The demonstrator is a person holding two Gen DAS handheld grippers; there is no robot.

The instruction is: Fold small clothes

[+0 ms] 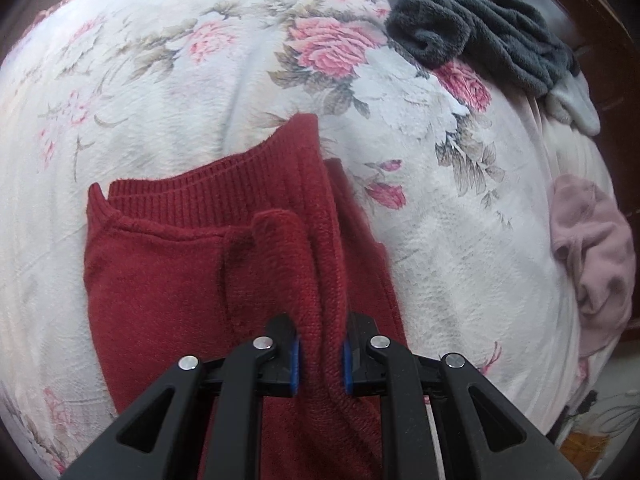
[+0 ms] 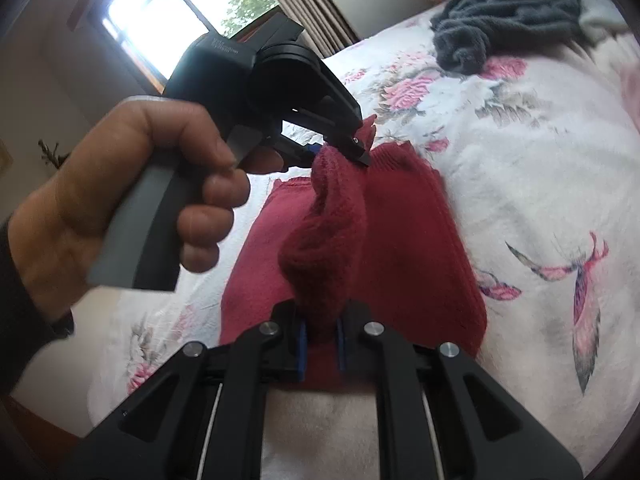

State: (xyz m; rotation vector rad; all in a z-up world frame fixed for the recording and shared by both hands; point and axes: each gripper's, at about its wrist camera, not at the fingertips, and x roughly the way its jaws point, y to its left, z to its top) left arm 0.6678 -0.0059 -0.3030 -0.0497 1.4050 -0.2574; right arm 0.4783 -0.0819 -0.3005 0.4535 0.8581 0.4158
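Two grippers share one raised ridge of the red knit garment (image 1: 168,264), which lies mostly flat on the bed (image 1: 460,264) beneath them, its ribbed hem ahead of the left gripper (image 1: 320,354) and its body spreading to that gripper's left. Each has its blue pads closed on a bunched roll of the knit: the left gripper pinches the fold at one end, and the right gripper (image 2: 322,342) pinches the other end, with the person's left hand (image 2: 120,196) on the handle ahead of it. To fold well, I judge both ends should travel together at the same height, keeping the ridge taut and straight, then lay down so the carried edge meets the flat layer's edge before the pads let go. Open floral cover lies to the right of both grippers and well ahead of the left one, so there is room to swing. Clutter is limited to a grey fleece heap (image 1: 472,28) far ahead to the right and a pink garment (image 1: 592,256) at the bed's right edge, both well apart from the red knit.
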